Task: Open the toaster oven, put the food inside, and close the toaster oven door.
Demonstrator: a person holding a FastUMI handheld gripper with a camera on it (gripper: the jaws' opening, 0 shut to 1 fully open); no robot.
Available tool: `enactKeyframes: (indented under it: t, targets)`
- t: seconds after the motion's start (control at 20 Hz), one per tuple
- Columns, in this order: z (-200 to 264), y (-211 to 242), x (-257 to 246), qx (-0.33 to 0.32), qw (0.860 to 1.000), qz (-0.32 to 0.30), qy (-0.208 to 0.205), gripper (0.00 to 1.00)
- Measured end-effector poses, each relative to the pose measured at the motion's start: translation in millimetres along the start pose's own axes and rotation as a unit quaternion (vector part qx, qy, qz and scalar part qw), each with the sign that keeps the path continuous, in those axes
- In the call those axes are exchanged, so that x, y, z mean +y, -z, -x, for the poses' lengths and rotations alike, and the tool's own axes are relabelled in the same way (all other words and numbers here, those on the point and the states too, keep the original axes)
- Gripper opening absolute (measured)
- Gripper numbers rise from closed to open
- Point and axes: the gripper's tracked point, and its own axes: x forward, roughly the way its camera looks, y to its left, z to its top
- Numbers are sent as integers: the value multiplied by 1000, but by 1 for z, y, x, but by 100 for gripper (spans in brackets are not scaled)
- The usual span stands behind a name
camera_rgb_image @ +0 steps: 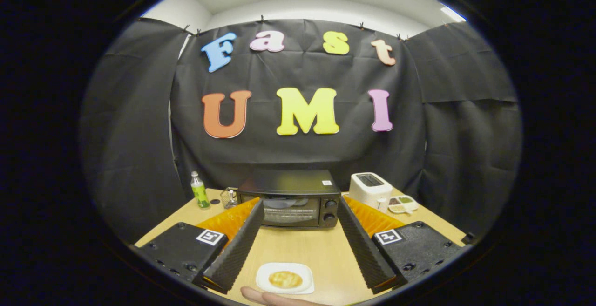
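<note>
Partly cut off, hand (274, 297) beside plate (285, 278), tongs (298, 206) apart.

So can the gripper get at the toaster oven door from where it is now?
Probably yes. The gripper is open and empty, and the toaster oven sits straight beyond its fingers with its door shut. Bare table lies between; the plate with the food sits nearer, between the fingers.

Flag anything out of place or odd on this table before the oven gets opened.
One oddity: a person's finger lies at the plate holding the food, between the open gripper fingers. The toaster oven beyond stands square, door shut. Nothing spilled or damaged.
</note>
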Motion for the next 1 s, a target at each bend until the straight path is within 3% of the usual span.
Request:
enactKeyframes:
  t: [0.35,0.65,1.0]
  targets:
    - [-102,26,19,28,999,-18,-3,100]
    - [-185,47,18,29,999,9,17,100]
    - [-239,86,26,98,995,-25,23,100]
